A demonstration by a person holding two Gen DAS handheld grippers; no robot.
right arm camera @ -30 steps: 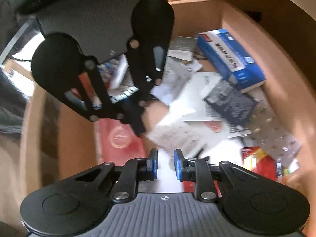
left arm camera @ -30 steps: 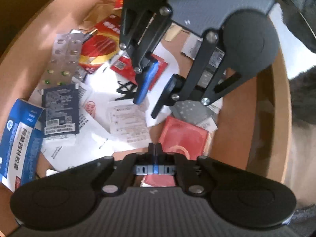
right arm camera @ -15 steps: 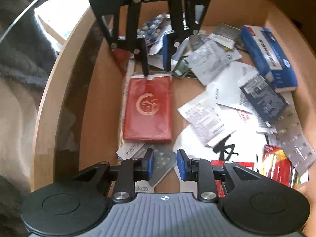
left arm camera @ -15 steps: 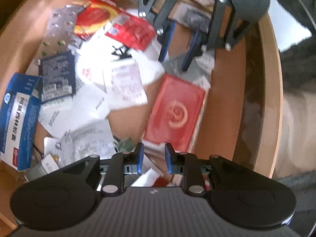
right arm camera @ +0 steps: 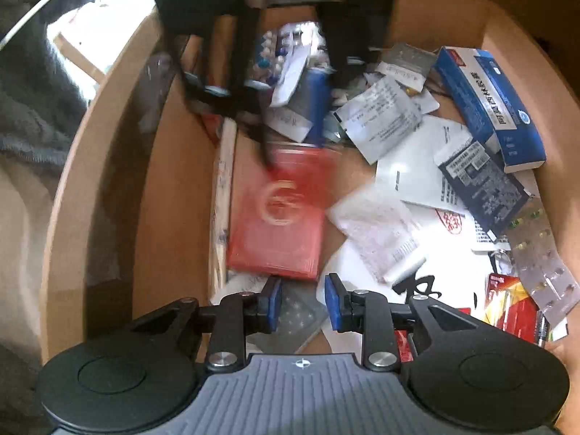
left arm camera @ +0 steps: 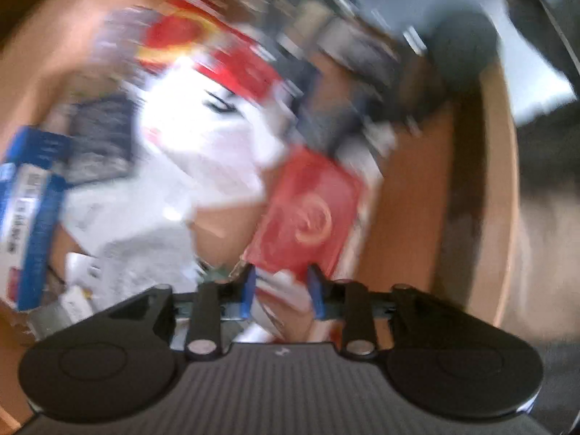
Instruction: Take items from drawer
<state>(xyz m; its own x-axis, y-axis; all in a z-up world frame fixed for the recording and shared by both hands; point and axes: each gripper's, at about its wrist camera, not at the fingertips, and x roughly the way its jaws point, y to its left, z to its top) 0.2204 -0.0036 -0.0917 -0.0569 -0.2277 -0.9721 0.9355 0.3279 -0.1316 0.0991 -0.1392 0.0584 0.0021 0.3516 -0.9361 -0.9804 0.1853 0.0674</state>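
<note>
Outside the wooden drawer wall [right arm camera: 108, 166] lay a grey fleece fabric [right arm camera: 32, 108], soft and a little wrinkled, and under it a beige surface [right arm camera: 18, 224] that was too blurred to name. A bright patch of daylight [right arm camera: 108, 11] fell behind the drawer, with a pale wooden strip [right arm camera: 78, 56] crossing it. Warm sunlight also touched the brown board [left arm camera: 496, 166]. The left view was strongly blurred, so nothing more of the room was clear.
</note>
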